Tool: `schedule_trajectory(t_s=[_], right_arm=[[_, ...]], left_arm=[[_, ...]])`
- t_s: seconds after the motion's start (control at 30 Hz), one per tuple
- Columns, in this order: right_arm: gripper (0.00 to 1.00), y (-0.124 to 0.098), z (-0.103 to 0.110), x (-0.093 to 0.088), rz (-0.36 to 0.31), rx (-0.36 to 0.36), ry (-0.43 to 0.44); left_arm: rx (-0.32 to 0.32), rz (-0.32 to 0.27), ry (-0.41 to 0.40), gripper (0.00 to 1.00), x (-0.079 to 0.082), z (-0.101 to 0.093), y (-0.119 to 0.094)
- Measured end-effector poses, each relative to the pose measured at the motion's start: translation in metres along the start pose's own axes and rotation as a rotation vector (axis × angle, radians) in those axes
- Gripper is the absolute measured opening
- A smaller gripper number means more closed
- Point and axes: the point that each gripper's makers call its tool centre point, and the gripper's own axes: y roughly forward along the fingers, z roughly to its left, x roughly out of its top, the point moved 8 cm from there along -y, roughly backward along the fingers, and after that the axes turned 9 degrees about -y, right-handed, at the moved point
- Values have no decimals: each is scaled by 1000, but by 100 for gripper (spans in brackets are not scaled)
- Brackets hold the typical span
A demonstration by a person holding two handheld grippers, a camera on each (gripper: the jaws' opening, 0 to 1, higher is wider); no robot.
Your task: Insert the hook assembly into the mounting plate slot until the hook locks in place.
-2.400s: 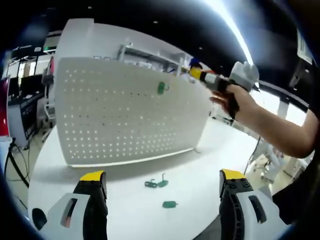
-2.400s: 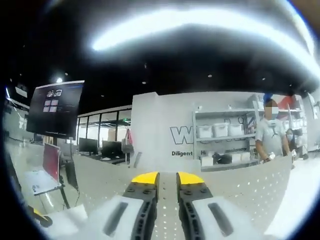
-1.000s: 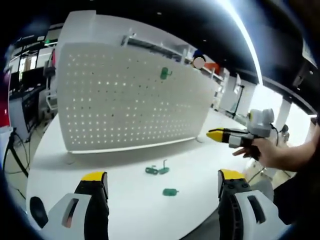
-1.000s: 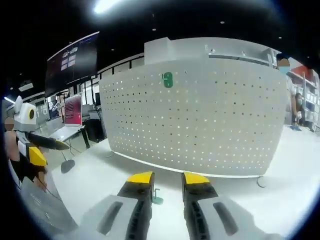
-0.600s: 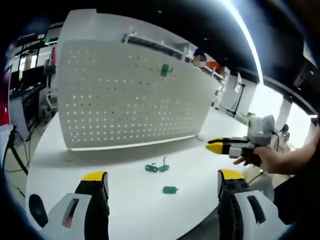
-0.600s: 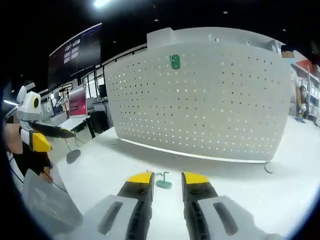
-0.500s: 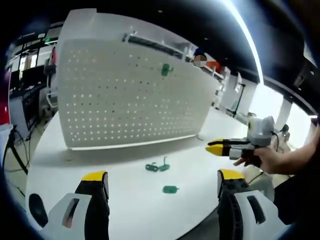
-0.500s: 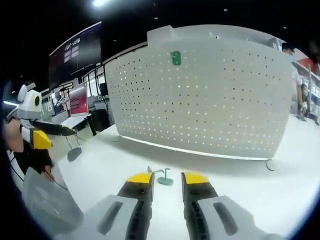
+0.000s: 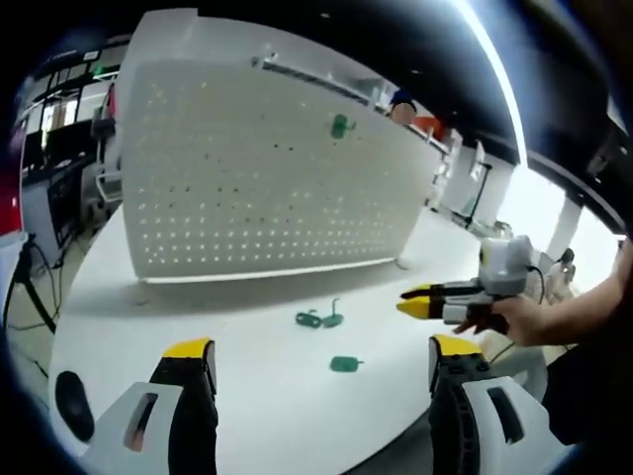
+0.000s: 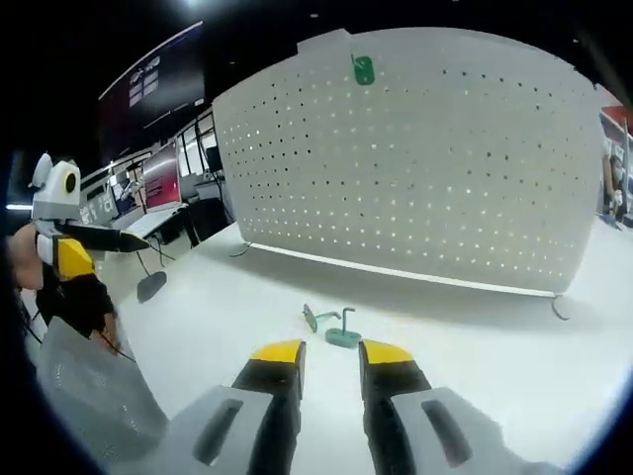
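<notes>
Green plastic hook parts (image 10: 334, 325) lie loose on the white table (image 10: 475, 336), just ahead of the right gripper (image 10: 331, 354), whose yellow-tipped jaws stand close together with a narrow gap and nothing between them. In the left gripper view the same hook parts (image 9: 318, 318) lie near the middle of the table (image 9: 247, 386), well ahead of the left gripper (image 9: 312, 348), whose jaws are spread wide apart and hold nothing. A second small green piece (image 9: 345, 364) lies on the table nearer to the left gripper, apart from the hook parts. The left gripper view also takes in the right gripper (image 9: 415, 301) from the side, held in a hand (image 9: 519, 319) above the table's right edge. The right gripper view takes in the left gripper (image 10: 119, 237) at its left edge. The white pegboard (image 9: 267, 178) stands upright at the back of the table, with one green hook (image 9: 339, 126) mounted high on it; the right gripper view has that mounted hook (image 10: 363, 69) near the pegboard's (image 10: 425, 168) top edge.
</notes>
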Motion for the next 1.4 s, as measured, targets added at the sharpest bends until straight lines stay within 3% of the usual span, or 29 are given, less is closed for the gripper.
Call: schedule_trajectory(t_s=[0.3, 0.83, 1.17, 1.4], right_arm=[[19, 34, -1, -7, 44, 23, 2], [18, 87, -1, -13, 106, 35, 43], [16, 108, -7, -15, 136, 0, 110], [16, 121, -7, -9, 142, -13, 129]], left_arm=[[27, 21, -19, 90, -6, 13, -3], [39, 20, -32, 90, -2, 21, -1], [48, 41, -54, 89, -10, 27, -2], [43, 43, -58, 88, -6, 30, 1]])
